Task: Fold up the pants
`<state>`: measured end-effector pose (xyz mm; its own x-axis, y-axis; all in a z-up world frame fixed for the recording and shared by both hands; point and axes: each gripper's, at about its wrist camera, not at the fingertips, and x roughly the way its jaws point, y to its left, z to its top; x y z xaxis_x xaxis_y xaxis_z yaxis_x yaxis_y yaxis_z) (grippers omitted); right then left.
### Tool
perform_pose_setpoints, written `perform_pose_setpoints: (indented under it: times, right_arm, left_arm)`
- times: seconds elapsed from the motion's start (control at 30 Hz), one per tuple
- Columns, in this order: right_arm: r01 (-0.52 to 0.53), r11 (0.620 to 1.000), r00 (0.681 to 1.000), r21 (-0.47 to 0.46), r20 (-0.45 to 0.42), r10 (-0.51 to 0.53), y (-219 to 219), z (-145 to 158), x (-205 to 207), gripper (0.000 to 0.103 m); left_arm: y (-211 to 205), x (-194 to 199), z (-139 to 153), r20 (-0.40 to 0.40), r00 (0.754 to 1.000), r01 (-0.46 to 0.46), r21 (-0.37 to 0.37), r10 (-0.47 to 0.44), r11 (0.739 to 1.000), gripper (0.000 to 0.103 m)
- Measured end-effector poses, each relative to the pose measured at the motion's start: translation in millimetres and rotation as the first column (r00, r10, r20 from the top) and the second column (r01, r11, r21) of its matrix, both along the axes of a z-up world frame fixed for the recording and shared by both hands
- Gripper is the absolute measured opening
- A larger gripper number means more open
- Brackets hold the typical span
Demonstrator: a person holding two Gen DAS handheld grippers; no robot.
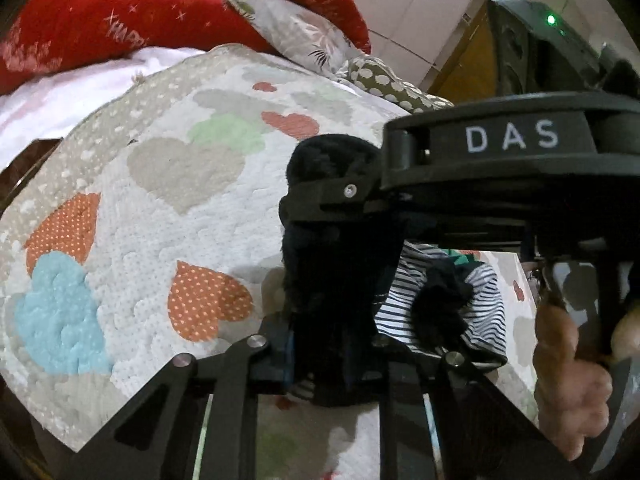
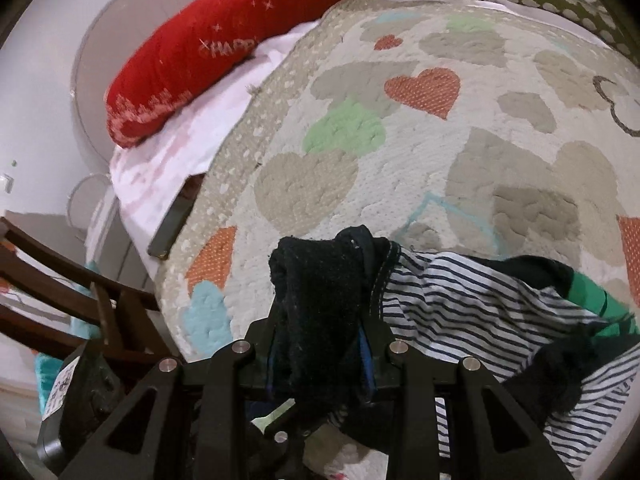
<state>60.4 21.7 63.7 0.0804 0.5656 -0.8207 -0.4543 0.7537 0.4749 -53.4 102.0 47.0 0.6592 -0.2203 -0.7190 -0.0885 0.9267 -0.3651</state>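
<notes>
The pants (image 1: 332, 272) are black and fuzzy, bunched above a heart-patterned quilt (image 1: 160, 208). In the left wrist view my left gripper (image 1: 332, 360) is shut on a fold of them at the bottom centre. Just above it the right gripper (image 1: 320, 200), a black body marked DAS, reaches in from the right with black cloth at its tip. In the right wrist view my right gripper (image 2: 322, 360) is shut on a thick bunch of the pants (image 2: 320, 288), which hides the pads. A navy-and-white striped garment (image 2: 460, 312) lies tangled beside and under the pants.
A red pillow (image 2: 192, 60) and a floral pillow (image 1: 296, 28) lie at the quilt's far side. A wooden chair (image 2: 80, 292) stands left of the bed, and a dark flat slab (image 2: 172, 228) rests at the quilt's edge. A green cloth (image 2: 592, 292) and a person's hand (image 1: 568, 360) are at the right.
</notes>
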Motion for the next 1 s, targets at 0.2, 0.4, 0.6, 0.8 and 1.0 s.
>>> perform_pose_setpoints:
  times: [0.2,0.4,0.6,0.8,1.0]
  right_arm:
    - [0.044,0.994,0.999,0.097,0.009,-0.045,-36.1,5.7,-3.5,0.032]
    - [0.098,0.978,0.994,0.182,0.034,-0.106,-81.9,13.3,-6.4,0.032]
    - [0.161,0.954,0.984,0.251,0.034,-0.175,-130.5,13.6,-3.3,0.032]
    - [0.232,0.926,0.97,0.298,0.003,-0.243,-175.0,5.4,-1.1,0.033]
    - [0.304,0.894,0.95,0.331,-0.038,-0.309,-212.9,-9.3,-0.4,0.033]
  left_arm:
    - [-29.2,0.0,14.4,0.005,0.999,0.04,0.072,-0.041,0.997,0.016]
    - [-69.2,1.4,27.3,0.019,0.994,0.102,0.137,-0.105,0.985,0.016]
    - [-108.5,10.1,32.8,0.01,0.985,0.165,0.187,-0.169,0.968,0.016]
    - [-140.8,17.2,30.7,-0.011,0.974,0.224,0.223,-0.228,0.949,0.016]
    - [-169.3,26.9,20.5,-0.041,0.962,0.272,0.249,-0.271,0.93,0.016]
